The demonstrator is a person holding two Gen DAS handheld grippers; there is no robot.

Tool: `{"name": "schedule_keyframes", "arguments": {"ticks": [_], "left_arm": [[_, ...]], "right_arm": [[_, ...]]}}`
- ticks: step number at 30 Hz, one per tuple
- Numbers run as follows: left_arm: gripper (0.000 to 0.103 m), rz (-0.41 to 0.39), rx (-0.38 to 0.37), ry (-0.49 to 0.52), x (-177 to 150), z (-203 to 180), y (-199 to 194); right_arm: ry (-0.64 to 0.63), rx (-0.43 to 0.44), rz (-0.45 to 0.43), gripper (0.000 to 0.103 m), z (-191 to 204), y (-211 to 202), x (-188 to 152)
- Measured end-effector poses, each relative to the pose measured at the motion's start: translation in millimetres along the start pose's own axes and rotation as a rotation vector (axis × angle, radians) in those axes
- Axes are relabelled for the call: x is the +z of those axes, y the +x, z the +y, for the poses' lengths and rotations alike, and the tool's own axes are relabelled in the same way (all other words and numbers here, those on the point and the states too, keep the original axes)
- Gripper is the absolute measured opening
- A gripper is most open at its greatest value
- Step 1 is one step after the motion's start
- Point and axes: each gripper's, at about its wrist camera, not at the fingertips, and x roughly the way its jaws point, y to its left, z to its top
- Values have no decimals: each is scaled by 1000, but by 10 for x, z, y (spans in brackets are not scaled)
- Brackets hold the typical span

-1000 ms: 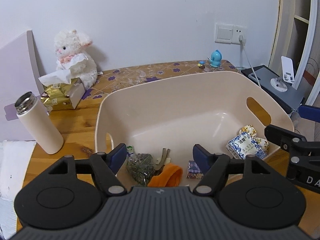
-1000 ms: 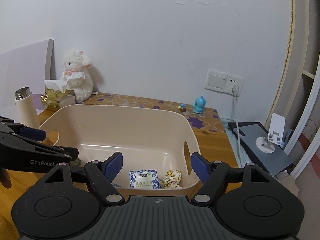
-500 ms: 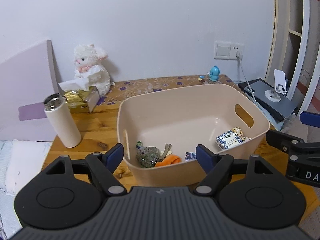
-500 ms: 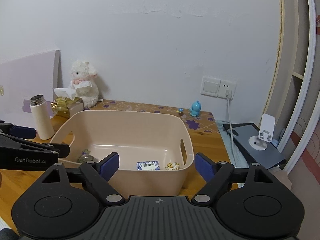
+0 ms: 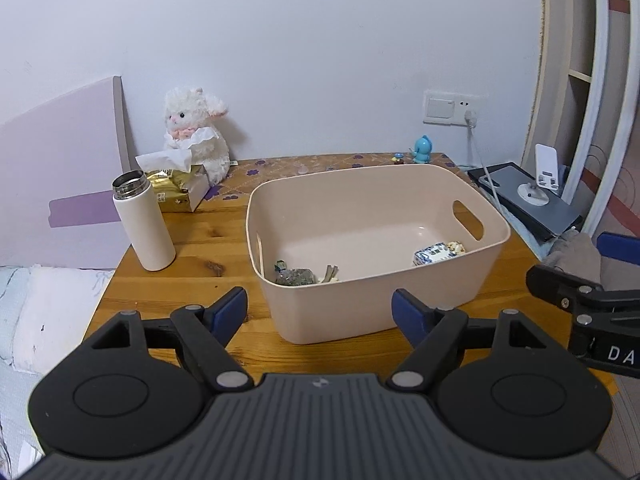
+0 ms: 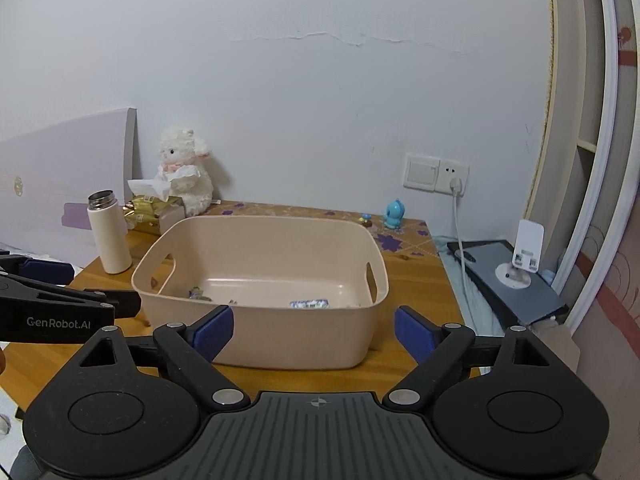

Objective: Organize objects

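Smooth beige plastic bin (image 5: pixel 372 240), a rounded rectangle with a slot handle in each end wall, standing on the knotty wooden surface (image 5: pixel 200 256). On the bin floor lie a blue-and-white packet (image 5: pixel 432 254) near the right wall and a dark green pouch (image 5: pixel 294 277) near the left wall; other small items beside them are too small to identify. Left of the bin stands a matte white cylindrical bottle (image 5: pixel 143 227) with a bare metal mouth. Behind it are a gold foil tissue box (image 5: pixel 176 190) and a fluffy white plush (image 5: pixel 196 134) against the wall. A small blue figurine (image 5: pixel 422 149) sits on the patterned cloth at the back. Left gripper (image 5: pixel 320 310): jaws spread wide, empty, short of the bin's near wall. Right gripper (image 6: pixel 314 328): jaws likewise wide apart, holding nothing, just before the bin.
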Motion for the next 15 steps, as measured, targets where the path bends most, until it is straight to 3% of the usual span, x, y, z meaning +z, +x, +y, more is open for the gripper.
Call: {"name": "schedule_keyframes", "arguments": {"ticks": [15], "left_arm": [[87,-6,-9,-4,-281,2,-414]], "right_arm": [[13,30,-6,95,40,-425,-247]]}}
